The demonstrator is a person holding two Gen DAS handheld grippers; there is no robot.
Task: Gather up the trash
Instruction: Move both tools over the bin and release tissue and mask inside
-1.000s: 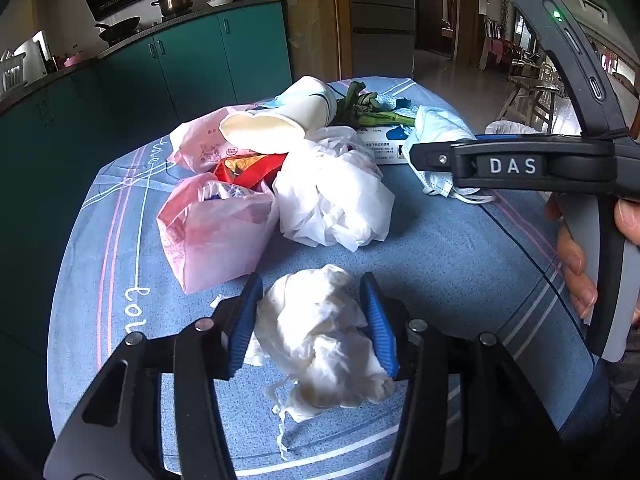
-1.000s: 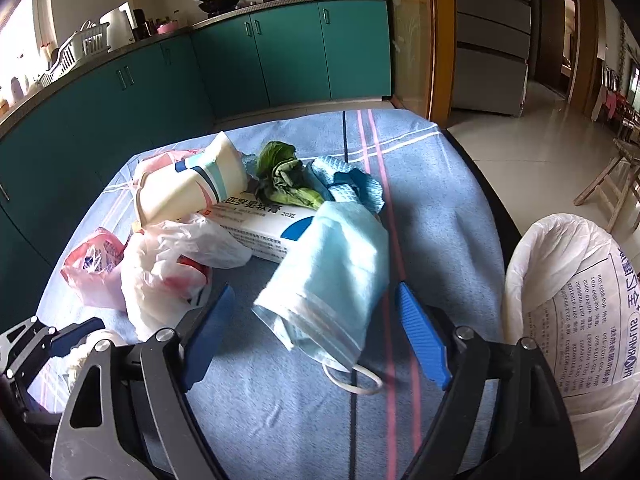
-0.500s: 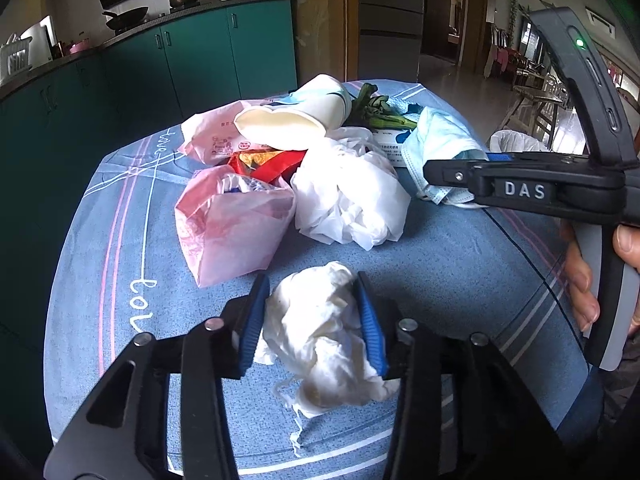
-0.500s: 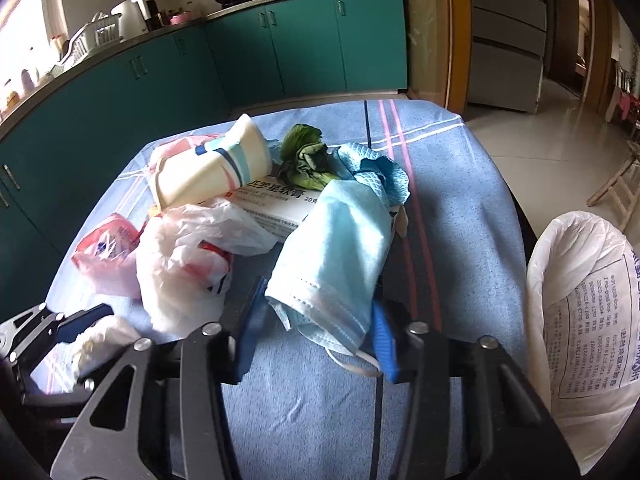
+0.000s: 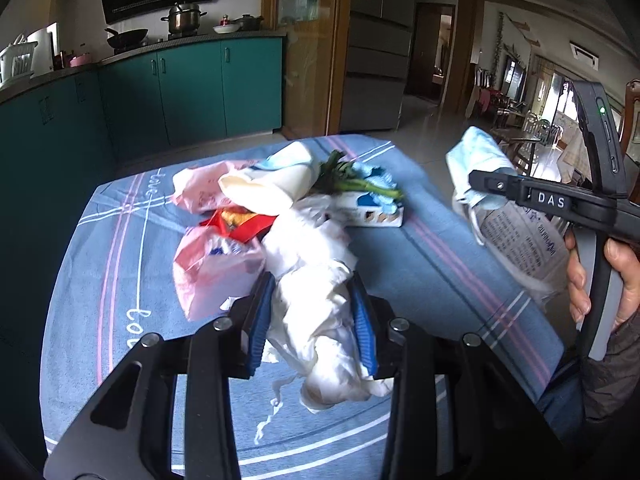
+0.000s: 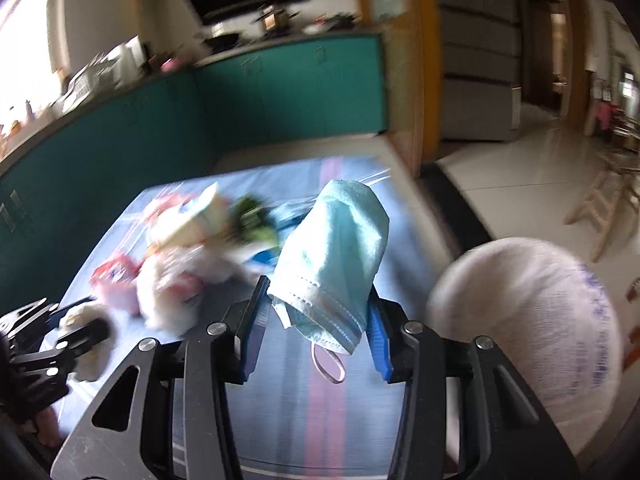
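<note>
My left gripper (image 5: 312,320) is shut on a crumpled white tissue (image 5: 320,332) and holds it above the blue tablecloth (image 5: 104,248). My right gripper (image 6: 316,328) is shut on a light blue face mask (image 6: 336,256), lifted clear of the table; the mask also shows in the left wrist view (image 5: 476,160). A white-lined trash bin (image 6: 532,320) stands off the table's right edge. On the table lie pink bags (image 5: 208,268), a white plastic bag (image 5: 304,240), a paper cup (image 5: 264,184), a red wrapper (image 5: 240,220), greens (image 5: 356,184) and a small box (image 5: 368,212).
Teal kitchen cabinets (image 5: 192,88) run behind the table, with pots on the counter. A doorway and tiled floor lie to the right. The right wrist view is motion-blurred.
Both grippers closed on their items and lifted them. The right gripper raised the mask off the table toward the bin side. The left gripper raised the tissue.
</note>
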